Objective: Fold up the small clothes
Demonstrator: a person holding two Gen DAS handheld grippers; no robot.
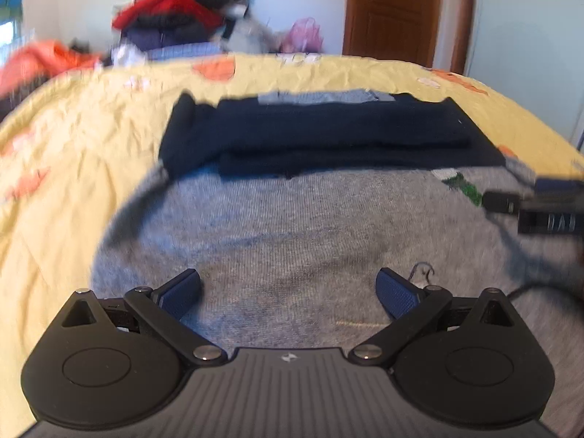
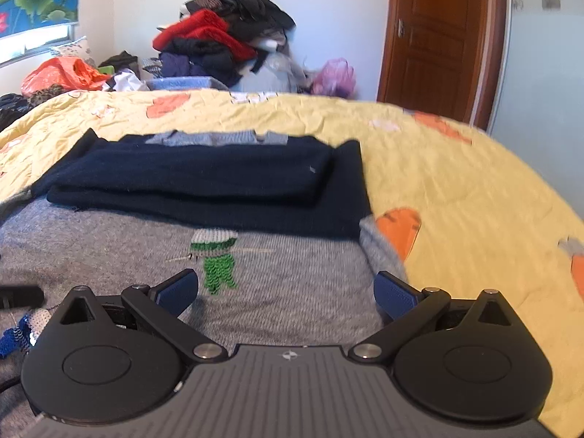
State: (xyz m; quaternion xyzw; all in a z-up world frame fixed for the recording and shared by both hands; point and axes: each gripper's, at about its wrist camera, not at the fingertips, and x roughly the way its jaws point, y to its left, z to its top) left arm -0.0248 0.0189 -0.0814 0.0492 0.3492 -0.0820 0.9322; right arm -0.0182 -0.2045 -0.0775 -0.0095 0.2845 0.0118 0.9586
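On the yellow quilt (image 2: 456, 182), one grey sweater (image 2: 292, 273), two spread grippers.

grey sweater (image 2: 292, 292), green motif | navy garment (image 2: 204, 179) | yellow quilt (image 2: 456, 182), orange carrots

The left gripper (image 1: 288, 294) hangs over a grey knitted garment (image 1: 292, 226), its blue-padded fingers (image 1: 180, 294) spread wide with nothing between them. At twelve o'clock a folded navy garment (image 1: 321, 135) lies against the grey one on the yellow bedspread (image 1: 73, 138). At three o'clock the other gripper (image 1: 540, 208) (blurred) reaches in near a green knitted motif (image 1: 461, 184).
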